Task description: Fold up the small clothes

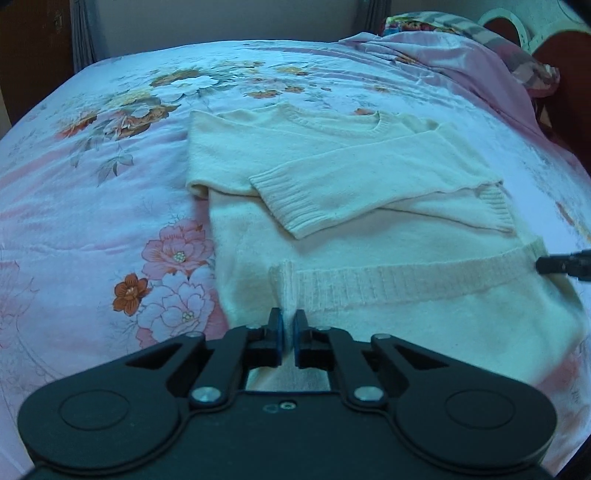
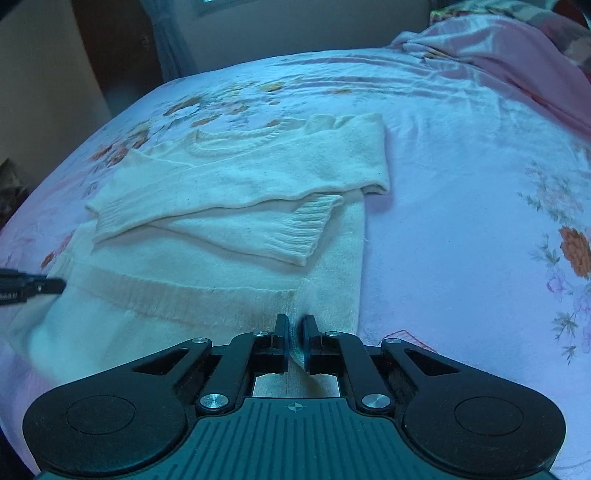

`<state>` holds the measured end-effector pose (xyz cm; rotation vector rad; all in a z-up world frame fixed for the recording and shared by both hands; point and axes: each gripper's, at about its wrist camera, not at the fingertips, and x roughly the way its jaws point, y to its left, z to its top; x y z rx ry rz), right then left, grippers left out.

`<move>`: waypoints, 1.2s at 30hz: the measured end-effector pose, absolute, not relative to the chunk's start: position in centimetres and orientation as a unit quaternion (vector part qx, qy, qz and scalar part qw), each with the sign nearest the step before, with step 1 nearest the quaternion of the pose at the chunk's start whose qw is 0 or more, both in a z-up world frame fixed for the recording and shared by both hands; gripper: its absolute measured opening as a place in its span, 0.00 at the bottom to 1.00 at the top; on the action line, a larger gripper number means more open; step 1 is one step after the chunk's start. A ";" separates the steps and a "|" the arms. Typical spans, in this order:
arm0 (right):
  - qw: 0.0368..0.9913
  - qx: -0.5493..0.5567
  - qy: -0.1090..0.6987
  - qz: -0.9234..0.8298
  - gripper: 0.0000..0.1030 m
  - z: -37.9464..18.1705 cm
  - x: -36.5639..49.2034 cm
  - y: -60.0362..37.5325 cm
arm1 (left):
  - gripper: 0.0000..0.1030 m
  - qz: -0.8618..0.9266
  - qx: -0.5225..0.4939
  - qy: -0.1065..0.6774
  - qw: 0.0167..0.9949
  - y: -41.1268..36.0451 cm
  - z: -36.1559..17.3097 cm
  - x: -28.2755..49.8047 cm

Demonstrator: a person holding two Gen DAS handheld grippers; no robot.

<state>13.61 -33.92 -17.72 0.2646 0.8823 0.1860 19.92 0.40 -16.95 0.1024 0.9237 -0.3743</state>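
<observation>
A cream knit sweater [image 1: 332,158] lies flat on the floral bedsheet [image 1: 92,221], with both sleeves folded across its chest. Its ribbed hem band [image 1: 406,284] is drawn up off the sheet toward me. My left gripper [image 1: 289,325] is shut on the hem's left corner, and fabric is pinched between its blue pads. My right gripper [image 2: 295,328] is shut on the right corner of the hem [image 2: 184,295], with knit showing between its pads. Each gripper's black tip shows in the other's view: the right gripper [image 1: 545,264] and the left gripper [image 2: 59,285] at the frame edges.
A crumpled pink blanket [image 1: 461,62] and a striped pillow [image 1: 491,33] lie at the bed's far right by a dark headboard [image 1: 561,48]. Dark wooden furniture [image 1: 33,48] and a curtain [image 1: 85,33] stand beyond the far left corner. Bare sheet [image 2: 480,221] stretches right of the sweater.
</observation>
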 end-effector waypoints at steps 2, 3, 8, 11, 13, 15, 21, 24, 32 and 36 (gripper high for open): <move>0.892 0.136 0.422 0.089 0.06 -17.8 13.5 -34.0 | 0.05 -0.164 0.056 0.442 0.880 0.4 -17.3 20.3; 0.891 0.142 0.423 0.084 0.07 -17.9 13.6 -34.2 | 0.05 -0.166 0.052 0.449 0.876 0.4 -17.5 20.6; 0.886 0.156 0.427 0.087 0.06 -17.9 13.9 -34.0 | 0.05 -0.160 0.048 0.449 0.878 0.1 -17.3 20.6; 0.892 0.187 0.403 0.084 0.02 -16.7 13.0 -34.5 | 0.03 -0.151 0.014 0.428 0.891 0.9 -16.0 20.0; 0.896 0.209 0.382 0.083 0.02 -15.4 12.6 -35.1 | 0.03 -0.149 -0.015 0.413 0.899 1.5 -14.7 19.9; 0.901 0.224 0.363 0.080 0.02 -14.2 12.8 -35.7 | 0.03 -0.150 -0.025 0.397 0.905 1.6 -13.4 20.3; 0.906 0.238 0.340 0.081 0.02 -11.8 16.2 -37.5 | 0.03 -0.152 -0.056 0.364 0.917 0.8 -10.5 23.8; 0.906 0.209 0.360 0.082 0.03 -12.7 17.4 -37.5 | 0.03 -0.147 -0.031 0.377 0.914 0.1 -11.6 25.5; 0.881 0.226 0.406 0.091 0.04 -18.0 18.9 -37.9 | 0.04 -0.124 -0.004 0.438 0.890 -0.1 -17.3 27.2; 0.886 0.213 0.403 0.090 0.40 -18.1 19.8 -38.0 | 0.06 -0.126 0.001 0.440 0.889 -0.1 -17.5 27.2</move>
